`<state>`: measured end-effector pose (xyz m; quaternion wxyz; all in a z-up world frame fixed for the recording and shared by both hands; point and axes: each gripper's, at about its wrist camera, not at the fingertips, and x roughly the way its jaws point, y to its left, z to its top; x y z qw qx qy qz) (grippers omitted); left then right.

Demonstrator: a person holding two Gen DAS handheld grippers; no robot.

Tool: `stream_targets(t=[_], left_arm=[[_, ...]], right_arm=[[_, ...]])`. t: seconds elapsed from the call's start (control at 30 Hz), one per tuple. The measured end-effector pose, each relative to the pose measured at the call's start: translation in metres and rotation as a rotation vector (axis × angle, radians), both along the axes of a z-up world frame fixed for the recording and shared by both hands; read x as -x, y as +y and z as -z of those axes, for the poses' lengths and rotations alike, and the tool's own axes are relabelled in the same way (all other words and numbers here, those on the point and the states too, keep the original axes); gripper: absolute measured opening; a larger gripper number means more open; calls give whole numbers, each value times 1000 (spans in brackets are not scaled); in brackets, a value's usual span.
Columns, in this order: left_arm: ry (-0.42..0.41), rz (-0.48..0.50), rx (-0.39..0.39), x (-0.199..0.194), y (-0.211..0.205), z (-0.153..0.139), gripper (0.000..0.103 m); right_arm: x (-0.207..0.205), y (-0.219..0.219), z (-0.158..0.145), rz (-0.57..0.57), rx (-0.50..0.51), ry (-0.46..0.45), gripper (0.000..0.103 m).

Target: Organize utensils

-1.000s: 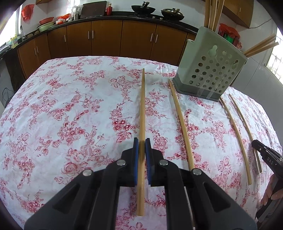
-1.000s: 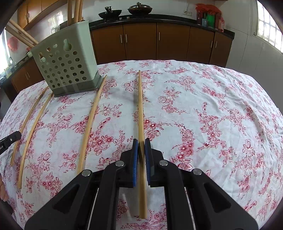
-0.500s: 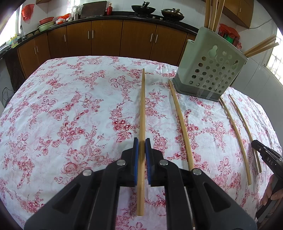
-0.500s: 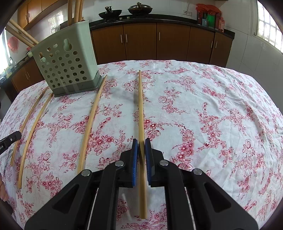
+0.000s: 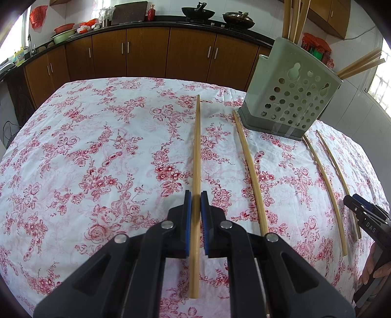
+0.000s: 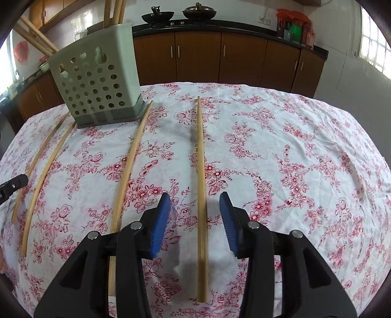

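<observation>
- Right chopstick (image 6: 200, 195): lies flat on the cloth between the pads of the right gripper (image 6: 195, 220), whose jaws, clamped on it a second ago, are opening; neither pad touches it now.
- Left chopstick (image 5: 196, 171): pinched by the left gripper (image 5: 195, 215), jaws nearly closed, as before.
- Reading: the right stick looks released on the table, not in the holder (image 6: 97, 85), so sorting is unfinished.
- Three more sticks lie near the holder.
- Floral cloth (image 6: 293, 159); brown cabinets (image 6: 220, 58), woks beyond.

Holder chopsticks' (image 5: 293, 17) tops beyond the upper edge, lower ends hidden inside.
</observation>
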<state>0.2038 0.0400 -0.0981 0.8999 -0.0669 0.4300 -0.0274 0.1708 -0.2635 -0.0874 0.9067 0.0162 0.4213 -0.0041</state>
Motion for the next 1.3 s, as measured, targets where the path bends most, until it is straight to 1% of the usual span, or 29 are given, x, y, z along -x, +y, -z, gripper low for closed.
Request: stream_targets(t=[0.07, 1.03, 1.1, 1.2, 1.3], left_arm=[[0, 0, 0, 0, 0, 0, 11], [-1, 0, 2, 1, 0, 0, 11], [-1, 3, -6, 1, -1, 0, 11], [1, 35, -79, 8, -8, -1, 11], [2, 38, -86, 15, -8, -1, 11]], right_arm=[[0, -4, 0, 8, -14, 0, 43], [-2, 2, 0, 12, -9, 0, 42], [0, -1, -1, 27, -11, -2, 37], [4, -5, -1, 38, -23, -4, 28], [9, -9, -1, 44, -30, -5, 15]])
